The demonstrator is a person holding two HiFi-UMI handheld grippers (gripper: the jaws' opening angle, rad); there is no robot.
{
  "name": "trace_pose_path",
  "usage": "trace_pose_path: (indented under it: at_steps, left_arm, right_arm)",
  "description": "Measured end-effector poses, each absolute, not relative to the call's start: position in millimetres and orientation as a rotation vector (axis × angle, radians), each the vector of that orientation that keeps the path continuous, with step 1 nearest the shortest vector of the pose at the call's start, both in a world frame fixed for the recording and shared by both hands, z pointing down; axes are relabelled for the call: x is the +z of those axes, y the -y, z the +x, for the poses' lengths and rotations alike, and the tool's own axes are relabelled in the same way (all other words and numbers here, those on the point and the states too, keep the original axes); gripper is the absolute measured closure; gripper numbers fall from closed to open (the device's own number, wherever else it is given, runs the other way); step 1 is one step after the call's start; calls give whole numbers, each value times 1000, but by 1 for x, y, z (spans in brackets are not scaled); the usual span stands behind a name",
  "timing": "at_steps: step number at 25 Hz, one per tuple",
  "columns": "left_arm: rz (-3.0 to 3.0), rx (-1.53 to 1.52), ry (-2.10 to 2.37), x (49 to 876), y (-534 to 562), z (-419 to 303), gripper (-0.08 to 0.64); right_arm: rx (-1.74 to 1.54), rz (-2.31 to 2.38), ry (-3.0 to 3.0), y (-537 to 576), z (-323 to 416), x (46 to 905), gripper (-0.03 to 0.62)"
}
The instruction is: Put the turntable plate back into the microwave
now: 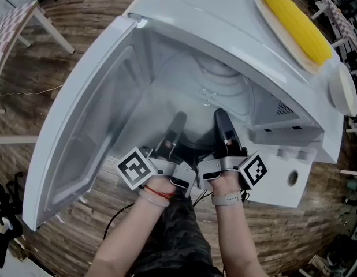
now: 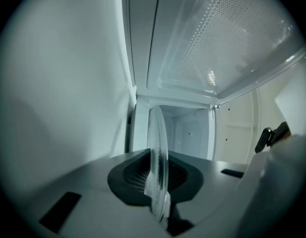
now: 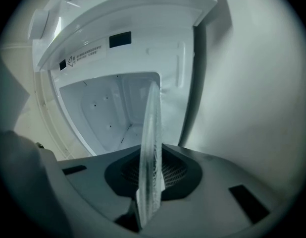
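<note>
One white microwave (image 1: 184, 16) stood door-open, wood-plank floor (image 1: 80, 33) around it, with one corn cob (image 1: 297, 25) on one dish (image 1: 261, 6) atop it. The left gripper (image 1: 177, 123) and right gripper (image 1: 220, 117) each had jaws clamped on the rim of one glass turntable plate (image 3: 152, 148) at the cavity mouth.

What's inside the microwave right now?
The glass turntable plate, held at its edge by the left tongs and right tongs, both shut on it. Around it, bare white walls. The floor beneath is covered by the plate and tongs, so I cannot tell what sits there.
</note>
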State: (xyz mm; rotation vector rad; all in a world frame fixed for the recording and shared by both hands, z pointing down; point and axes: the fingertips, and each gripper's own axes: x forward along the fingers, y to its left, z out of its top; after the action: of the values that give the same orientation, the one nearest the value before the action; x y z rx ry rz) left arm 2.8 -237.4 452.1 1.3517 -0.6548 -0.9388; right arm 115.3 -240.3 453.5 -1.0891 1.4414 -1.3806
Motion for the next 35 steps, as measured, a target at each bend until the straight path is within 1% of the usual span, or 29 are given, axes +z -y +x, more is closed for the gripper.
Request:
trace_pose_path:
  at_steps: [11, 19, 24, 28, 32, 35]
  left_arm:
    - [1290, -972, 644, 454, 241, 1, 526]
    - [1318, -973, 658, 452, 239, 1, 526]
    - [1372, -938, 645, 451, 238, 5, 526]
    - [1396, -916, 626, 450, 237, 6, 526]
    - [1468, -842, 632, 449, 234, 6, 526]
    - [1502, -808, 627, 448, 231, 6, 509]
  right_arm:
    - [-1421, -1046, -1549, 201, 101, 452, 549]
    - [-1428, -1110, -1550, 186, 98, 453, 549]
    - [-1394, -1072, -1541, 185, 101, 451, 549]
    - [-1349, -1054, -1588, 186, 104, 447, 531]
    - [-1347, -1015, -1551, 187, 104, 447, 531]
    - [-1347, -1005, -1547, 189, 104, 446, 531]
